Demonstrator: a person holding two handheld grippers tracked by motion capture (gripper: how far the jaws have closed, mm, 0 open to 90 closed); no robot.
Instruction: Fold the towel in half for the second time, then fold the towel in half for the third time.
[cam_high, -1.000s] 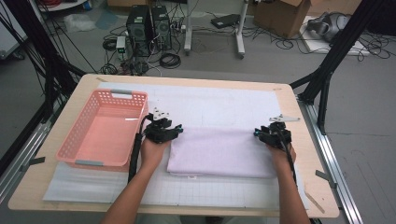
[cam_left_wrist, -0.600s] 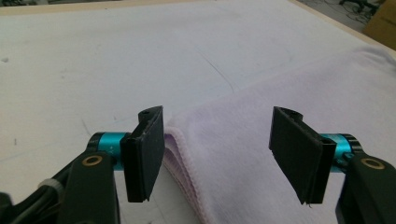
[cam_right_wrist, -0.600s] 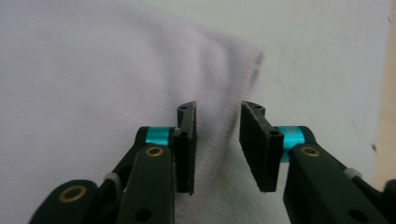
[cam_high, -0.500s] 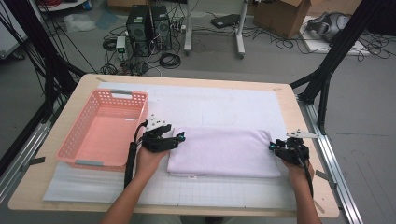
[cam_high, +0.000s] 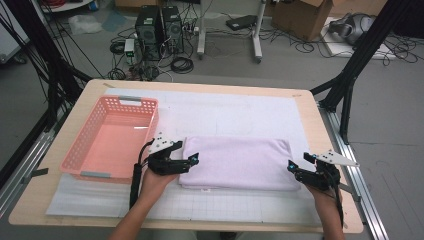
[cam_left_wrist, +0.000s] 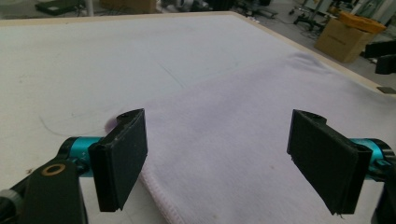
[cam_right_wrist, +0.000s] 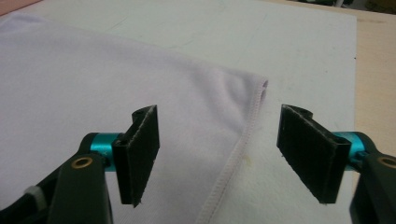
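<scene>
With the pink basket (cam_high: 112, 137) outside the left tongs (cam_high: 192, 159), both pairs are held wide open and empty at the ends of the folded lilac towel (cam_high: 237, 162), whose hemmed edge should be centred between the right tongs (cam_high: 291, 167) before closing.

Pale lilac towel (cam_high: 237, 162), plain, with a faintly pinkish stitched hem (clearest in the right gripper view). Salmon-pink basket (cam_high: 114, 137), latticed walls. White mat (cam_high: 225, 112) with a thin grey grid near the front edge, over a light wood table (cam_high: 320, 130). Black left gripper (cam_high: 192, 159) and right gripper (cam_high: 291, 167), teal at the jaw mounts.
</scene>
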